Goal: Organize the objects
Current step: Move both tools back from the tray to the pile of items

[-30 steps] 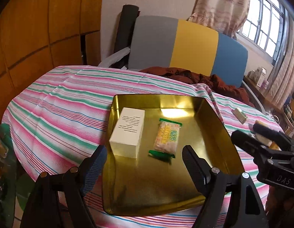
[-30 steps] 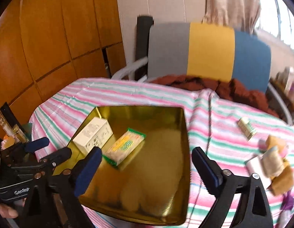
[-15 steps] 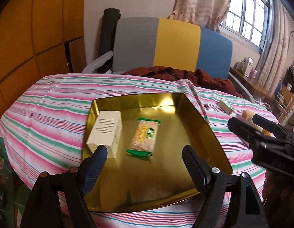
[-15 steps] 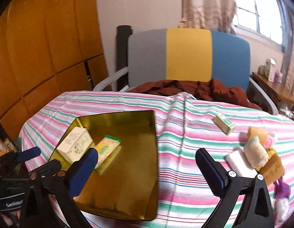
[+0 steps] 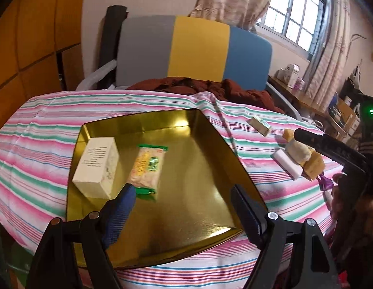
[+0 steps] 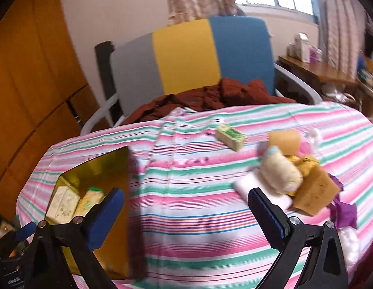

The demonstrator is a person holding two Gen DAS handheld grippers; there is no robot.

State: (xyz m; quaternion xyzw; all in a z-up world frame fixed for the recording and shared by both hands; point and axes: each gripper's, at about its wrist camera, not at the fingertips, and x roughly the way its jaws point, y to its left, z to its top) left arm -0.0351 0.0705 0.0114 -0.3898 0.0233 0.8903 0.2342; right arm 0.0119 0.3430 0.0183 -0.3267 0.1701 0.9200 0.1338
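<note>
Left gripper fingers spread apart, grasping nothing, above the gold tray, which holds a white box and a snack packet. Right gripper fingers likewise spread and empty over the striped worktop. A small green-printed box and a pile of sponges lie right of the tray, well apart from it.

box and packet in tray

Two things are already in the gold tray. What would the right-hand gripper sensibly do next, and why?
Probably reach forward for the small green-and-cream box. The right gripper is open and empty, and that box lies alone on the striped cloth, apart from the jumbled pile, so it looks easiest to carry to the gold tray.
</note>
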